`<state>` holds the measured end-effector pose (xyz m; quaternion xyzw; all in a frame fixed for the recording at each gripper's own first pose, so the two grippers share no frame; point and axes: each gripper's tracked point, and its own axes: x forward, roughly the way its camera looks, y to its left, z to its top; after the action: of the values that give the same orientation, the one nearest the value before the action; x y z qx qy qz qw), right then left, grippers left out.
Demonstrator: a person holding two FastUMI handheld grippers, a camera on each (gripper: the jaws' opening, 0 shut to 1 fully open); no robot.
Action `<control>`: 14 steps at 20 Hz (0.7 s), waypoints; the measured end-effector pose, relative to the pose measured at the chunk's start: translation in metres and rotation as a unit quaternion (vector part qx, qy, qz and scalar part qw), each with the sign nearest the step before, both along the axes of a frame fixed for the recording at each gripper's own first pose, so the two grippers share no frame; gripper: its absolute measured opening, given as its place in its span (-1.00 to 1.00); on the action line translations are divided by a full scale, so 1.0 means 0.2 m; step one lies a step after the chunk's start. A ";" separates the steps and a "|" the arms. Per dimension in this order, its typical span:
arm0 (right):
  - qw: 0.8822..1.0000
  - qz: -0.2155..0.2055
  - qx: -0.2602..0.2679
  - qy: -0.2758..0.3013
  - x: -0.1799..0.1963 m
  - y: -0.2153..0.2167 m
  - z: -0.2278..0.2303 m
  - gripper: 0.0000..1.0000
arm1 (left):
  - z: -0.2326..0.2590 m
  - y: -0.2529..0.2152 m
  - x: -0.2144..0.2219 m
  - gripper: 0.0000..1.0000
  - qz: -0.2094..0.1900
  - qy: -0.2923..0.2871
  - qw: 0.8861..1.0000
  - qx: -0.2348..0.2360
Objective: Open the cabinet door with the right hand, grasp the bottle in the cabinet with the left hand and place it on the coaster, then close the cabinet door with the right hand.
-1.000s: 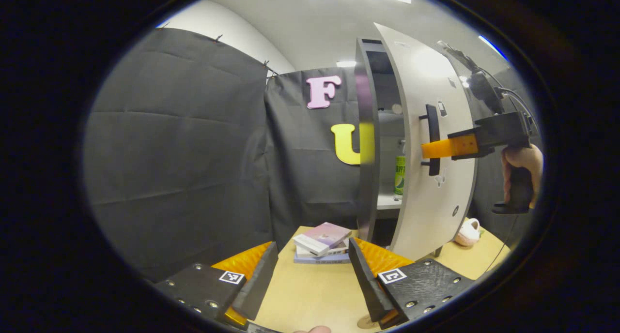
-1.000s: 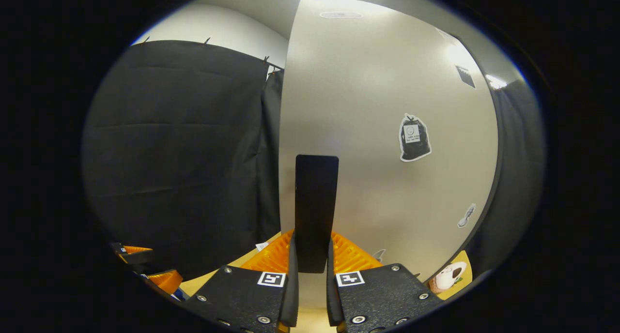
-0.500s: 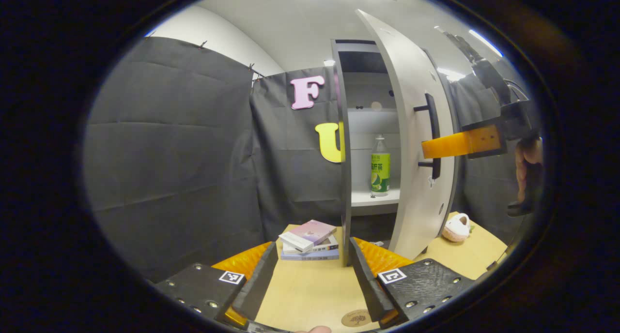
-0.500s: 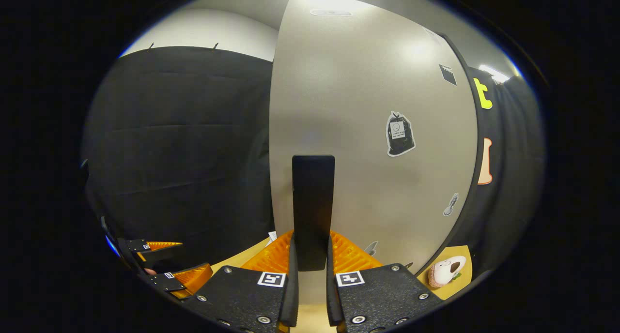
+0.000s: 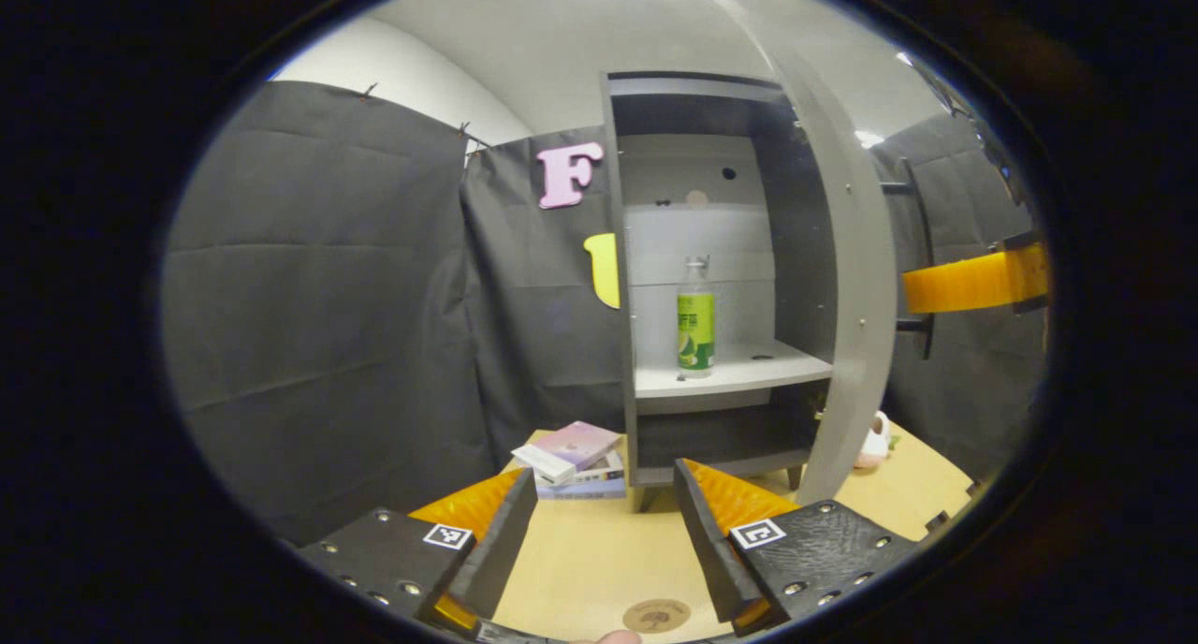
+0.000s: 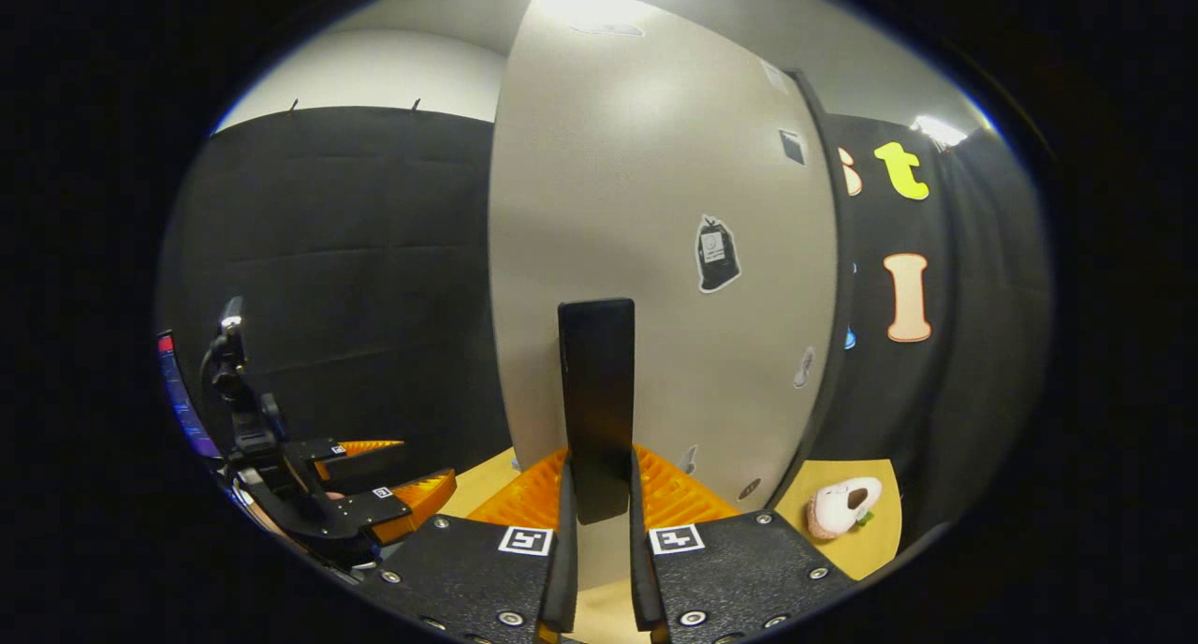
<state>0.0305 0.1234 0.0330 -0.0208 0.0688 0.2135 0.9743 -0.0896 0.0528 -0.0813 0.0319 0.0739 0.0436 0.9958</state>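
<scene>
Black cloth backed the counter (image 5: 599, 560) as the right tool (image 6: 599, 532) clamped the door handle (image 6: 596, 391); the left tool (image 5: 599, 532) gaped empty, the bottle (image 5: 694, 318) shelved.

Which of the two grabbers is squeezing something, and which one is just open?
The right gripper is squeezing: both its fingers press on the black door handle. The left gripper is open, holding nothing, its fingers spread above the table.

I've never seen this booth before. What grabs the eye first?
The green-labelled bottle stands upright and alone on the white shelf of the open cabinet. The right tool is clamped on the black handle of the swung-out door. The left tool waits open over the table, the round coaster just below it.
</scene>
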 end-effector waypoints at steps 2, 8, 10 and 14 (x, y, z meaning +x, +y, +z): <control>1.000 -0.012 0.000 0.000 -0.04 -0.11 -0.03 -0.50 | 0.03 -0.11 0.02 0.69 -0.014 -0.004 1.000 0.002; 0.998 -0.058 0.013 0.004 -0.13 -0.38 -0.03 -0.60 | 0.06 -0.37 0.11 0.69 -0.048 -0.008 0.999 0.013; 0.997 -0.076 0.009 0.003 -0.18 -0.47 -0.04 -0.64 | 0.08 -0.43 0.15 0.73 -0.051 -0.010 0.999 0.011; 0.994 -0.102 0.033 0.006 -0.20 -0.62 -0.05 -0.64 | 0.15 -0.57 0.26 0.72 -0.063 -0.022 0.998 0.013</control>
<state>-0.0089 -0.0011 0.0239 0.0202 0.0691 0.1158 0.9907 -0.0383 -0.0606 -0.0512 0.0483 0.0494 -0.0176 0.9975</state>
